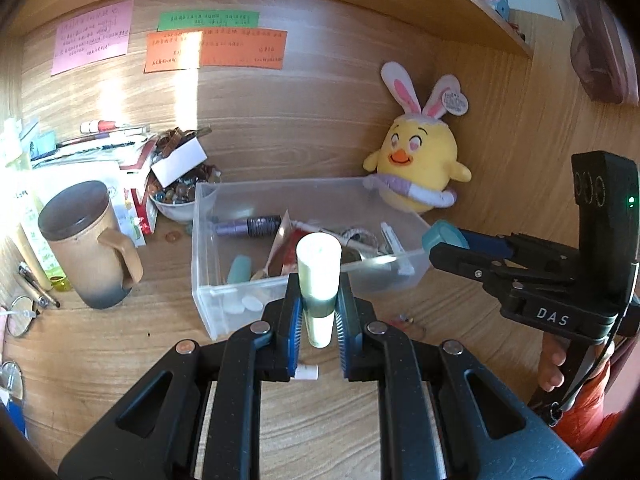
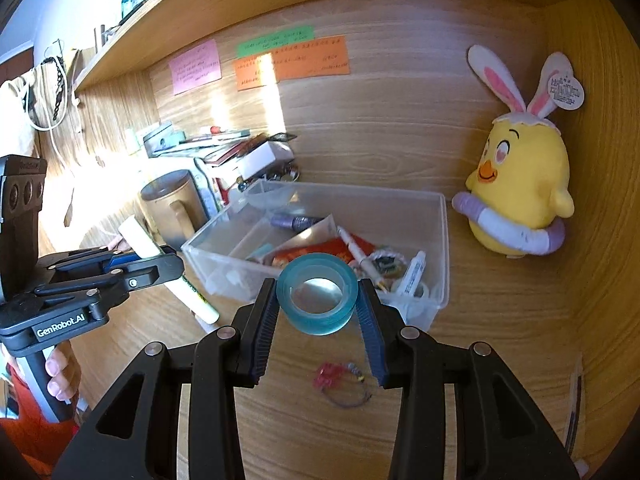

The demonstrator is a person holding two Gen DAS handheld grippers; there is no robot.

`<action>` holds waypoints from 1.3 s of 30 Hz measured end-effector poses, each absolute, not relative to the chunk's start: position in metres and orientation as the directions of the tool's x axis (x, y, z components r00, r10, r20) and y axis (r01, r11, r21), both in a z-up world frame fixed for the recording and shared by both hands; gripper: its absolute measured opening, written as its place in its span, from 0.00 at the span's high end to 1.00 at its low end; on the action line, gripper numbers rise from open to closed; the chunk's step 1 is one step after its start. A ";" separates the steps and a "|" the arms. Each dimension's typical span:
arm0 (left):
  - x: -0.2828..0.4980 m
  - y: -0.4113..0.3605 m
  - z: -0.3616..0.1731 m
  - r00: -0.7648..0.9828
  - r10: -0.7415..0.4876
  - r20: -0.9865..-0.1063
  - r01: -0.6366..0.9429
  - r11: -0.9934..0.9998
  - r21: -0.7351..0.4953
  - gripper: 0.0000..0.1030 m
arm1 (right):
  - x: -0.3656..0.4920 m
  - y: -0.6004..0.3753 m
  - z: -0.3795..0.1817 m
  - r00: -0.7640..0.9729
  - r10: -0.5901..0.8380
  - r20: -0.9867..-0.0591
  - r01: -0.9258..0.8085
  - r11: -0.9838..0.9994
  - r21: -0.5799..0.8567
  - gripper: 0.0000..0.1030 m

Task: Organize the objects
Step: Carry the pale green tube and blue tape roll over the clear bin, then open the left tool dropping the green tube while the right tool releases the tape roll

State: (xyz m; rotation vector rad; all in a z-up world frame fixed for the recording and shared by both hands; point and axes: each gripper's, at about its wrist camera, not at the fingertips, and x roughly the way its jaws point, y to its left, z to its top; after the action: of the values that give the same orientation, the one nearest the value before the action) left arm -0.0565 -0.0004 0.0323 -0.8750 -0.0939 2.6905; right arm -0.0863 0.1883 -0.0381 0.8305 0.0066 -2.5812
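Bin [image 1: 208,240]: clear plastic, on the worktop [image 1: 120,360], standing before the wooden back wall; it holds a purple tube [image 1: 248,225], a red packet [image 2: 336,250], a white pen [image 2: 354,250], a small white tube [image 2: 414,270] and other small bits.
Left gripper [image 1: 319,312]: clenched on a pale stick [image 1: 319,276], a white-capped cylinder that stands up between the blue pads [image 1: 294,320], above the worktop just in front of the bin's near wall.
Stick, from the right wrist: tilted, its white end up toward the mug [image 2: 176,204], its lower end with green print down toward the worktop.
Right gripper [image 2: 318,312]: grasping a roll of teal tape [image 2: 318,292], pads against its outer sides, its hole toward the camera; the roll is over the bin's near edge.
Tape, from the left wrist: at the bin's right corner, at the tip of the right gripper's fingers.
Trinket [image 2: 340,384]: small pink and beaded piece with a thin loop, lying on the worktop below the right gripper, outside the bin.
Mug: tan with a dark base, left of the bin.
Bowl [image 1: 172,204]: white, full of beads, behind the bin's left corner.
Plush chick [image 1: 416,160]: yellow with rabbit ears, leaning on the wall by the bin's far right corner.
Notes [image 1: 92,36]: pink, green and orange, stuck on the wall.
Hands: fingers [image 1: 554,368] wrapped on each gripper's handle, orange sleeve [image 1: 588,412] behind.
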 end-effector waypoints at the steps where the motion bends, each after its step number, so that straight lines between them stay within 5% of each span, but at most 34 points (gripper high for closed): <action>1: -0.058 -0.001 0.034 -0.768 0.312 -0.559 -0.271 -0.950 -0.158 0.86 | -0.089 0.189 -0.037 -0.732 -0.396 -0.555 0.397 -0.909 0.125 0.65; 15: -0.081 -0.001 0.064 -0.813 0.300 -0.500 -0.259 -0.954 -0.152 0.86 | -0.124 0.196 -0.032 -0.747 -0.382 -0.545 0.369 -0.919 0.140 0.65; 35: -0.153 -0.018 0.005 -0.687 0.356 -0.634 -0.213 -0.932 -0.293 0.85 | -0.178 0.196 -0.078 -0.689 -0.302 -0.659 0.282 -0.949 0.139 0.65; 39: -0.151 -0.019 0.006 -0.690 0.361 -0.628 -0.219 -0.930 -0.294 0.77 | -0.179 0.186 -0.081 -0.695 -0.276 -0.664 0.286 -0.953 0.097 0.65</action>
State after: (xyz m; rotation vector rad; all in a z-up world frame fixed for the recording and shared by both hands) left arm -0.1509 -0.0187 0.0062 -1.0306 -0.2814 2.6132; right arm -0.1785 0.1862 -0.0815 1.0321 0.0197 -2.6410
